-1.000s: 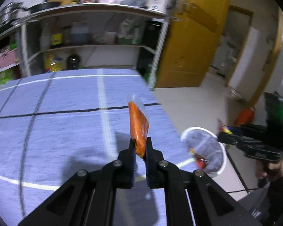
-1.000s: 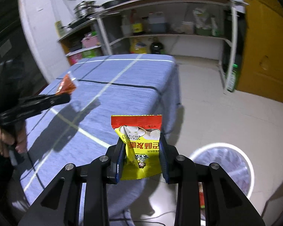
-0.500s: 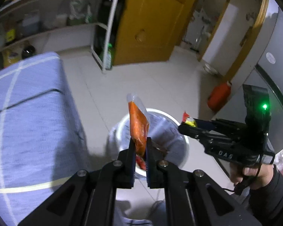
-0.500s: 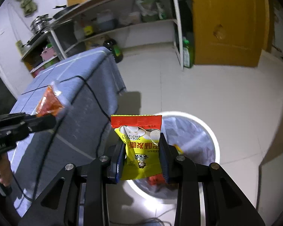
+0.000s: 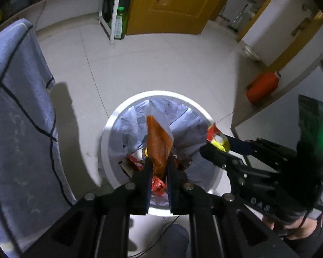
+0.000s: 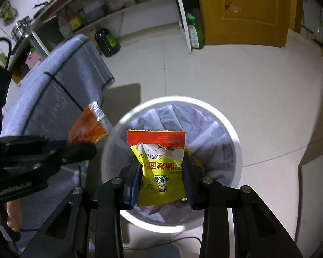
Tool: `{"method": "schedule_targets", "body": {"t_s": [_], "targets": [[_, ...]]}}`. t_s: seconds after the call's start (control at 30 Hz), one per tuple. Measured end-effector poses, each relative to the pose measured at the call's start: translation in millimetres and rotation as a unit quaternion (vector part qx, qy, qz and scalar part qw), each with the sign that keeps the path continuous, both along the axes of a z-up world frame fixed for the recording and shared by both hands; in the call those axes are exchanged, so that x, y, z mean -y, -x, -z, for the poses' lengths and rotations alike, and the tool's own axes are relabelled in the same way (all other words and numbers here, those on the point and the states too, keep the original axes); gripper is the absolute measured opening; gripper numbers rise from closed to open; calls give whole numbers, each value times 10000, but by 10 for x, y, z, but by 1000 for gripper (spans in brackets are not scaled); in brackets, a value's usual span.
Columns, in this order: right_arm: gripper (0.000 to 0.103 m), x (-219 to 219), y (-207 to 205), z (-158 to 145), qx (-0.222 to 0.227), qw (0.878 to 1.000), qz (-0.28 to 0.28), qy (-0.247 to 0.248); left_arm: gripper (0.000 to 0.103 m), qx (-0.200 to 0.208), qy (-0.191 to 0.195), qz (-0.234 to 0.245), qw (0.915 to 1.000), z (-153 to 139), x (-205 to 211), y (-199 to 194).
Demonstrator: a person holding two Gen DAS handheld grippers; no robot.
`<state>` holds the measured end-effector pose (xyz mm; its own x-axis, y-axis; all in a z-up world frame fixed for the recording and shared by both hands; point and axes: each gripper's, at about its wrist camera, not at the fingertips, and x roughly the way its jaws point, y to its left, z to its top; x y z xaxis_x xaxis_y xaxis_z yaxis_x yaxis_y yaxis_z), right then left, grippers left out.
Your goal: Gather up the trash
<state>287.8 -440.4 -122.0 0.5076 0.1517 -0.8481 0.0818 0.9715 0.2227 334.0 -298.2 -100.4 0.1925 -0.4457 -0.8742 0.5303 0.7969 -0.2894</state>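
Observation:
My left gripper (image 5: pixel 158 161) is shut on an orange snack packet (image 5: pixel 158 142) and holds it over the white trash bin (image 5: pixel 109 129), which has a pale liner and several wrappers inside. My right gripper (image 6: pixel 162 167) is shut on a yellow and red snack bag (image 6: pixel 161 167) directly above the same bin (image 6: pixel 234 142). In the left wrist view the right gripper (image 5: pixel 213 148) reaches in over the bin's right rim with the yellow bag (image 5: pixel 217 137). In the right wrist view the left gripper (image 6: pixel 84 148) holds the orange packet (image 6: pixel 88 126) over the bin's left edge.
The table with its blue cloth (image 5: pixel 17 118) stands left of the bin, also seen in the right wrist view (image 6: pixel 60 90). An orange container (image 5: pixel 262 86) lies on the floor at right. A shelf rack with bottles (image 6: pixel 196 32) and a yellow door (image 6: pixel 247 10) stand behind.
Both grippers have swung from over the table to above the trash bin and tilted down, each still holding its packet.

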Motion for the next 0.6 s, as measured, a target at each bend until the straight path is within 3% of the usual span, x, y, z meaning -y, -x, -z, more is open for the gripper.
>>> {"method": "schedule_targets", "body": {"t_s": [0.2, 0.4, 0.6], "targets": [[47, 66, 42, 46, 8, 10000, 89, -20, 40, -5, 48, -42, 10000, 50, 34, -11], [47, 76, 116, -85, 181, 9996, 188, 71, 45, 173, 183, -141, 9996, -82, -19, 20], [47, 1, 372, -364, 494, 9981, 356, 85, 50, 676, 459, -270, 9963, -470, -216, 251]]}}
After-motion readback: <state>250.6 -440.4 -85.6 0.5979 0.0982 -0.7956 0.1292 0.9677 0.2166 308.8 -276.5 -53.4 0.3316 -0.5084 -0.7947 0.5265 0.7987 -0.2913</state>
